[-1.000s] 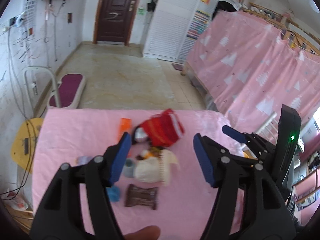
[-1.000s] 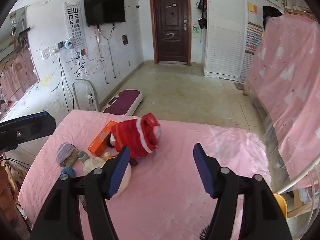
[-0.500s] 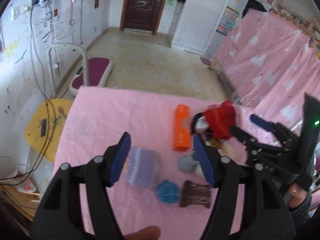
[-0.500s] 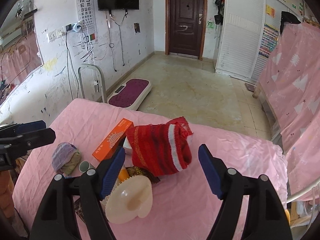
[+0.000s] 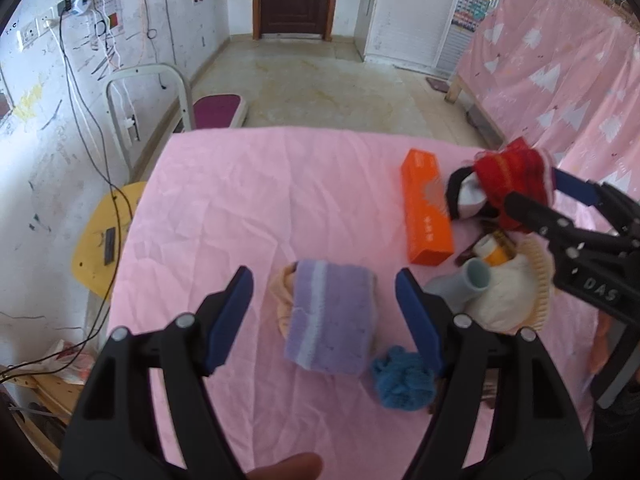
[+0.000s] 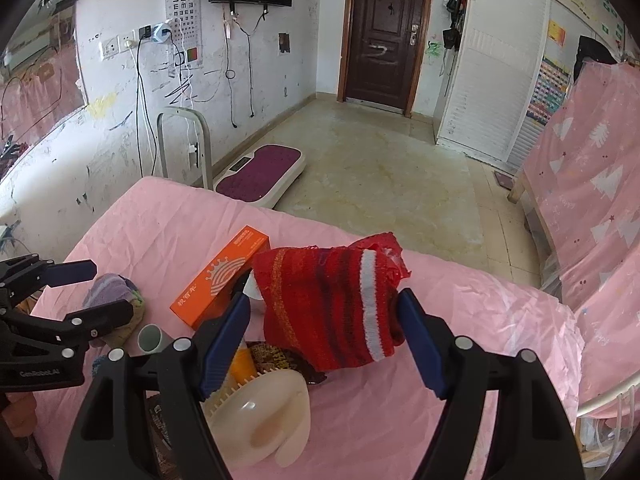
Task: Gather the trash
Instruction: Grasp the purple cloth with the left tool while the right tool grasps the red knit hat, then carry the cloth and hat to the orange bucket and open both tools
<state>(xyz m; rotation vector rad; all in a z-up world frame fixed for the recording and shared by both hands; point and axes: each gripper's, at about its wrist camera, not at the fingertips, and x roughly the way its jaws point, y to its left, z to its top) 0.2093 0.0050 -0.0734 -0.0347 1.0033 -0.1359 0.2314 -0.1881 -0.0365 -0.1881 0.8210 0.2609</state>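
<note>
Pink cloth covered the desk [image 5: 248, 200]; left gripper [image 5: 324, 312] fingers, just widened, straddled a purple sponge [image 5: 330, 320] untouched; right gripper [image 6: 324, 334] fingers, spread, flanked the red knit sock [image 6: 332, 304] beside an orange box [image 6: 220, 276].

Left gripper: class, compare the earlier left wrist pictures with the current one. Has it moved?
Yes. The left gripper has swung left along the pink table, from over the red knit sock to the purple cloth.

Red striped sock [image 6: 332, 312]; orange box [image 5: 426, 212]; pink sheet [image 5: 248, 200]

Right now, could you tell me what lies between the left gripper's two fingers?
In the left wrist view, the folded purple cloth lies between the open left gripper's fingers, untouched.
</note>
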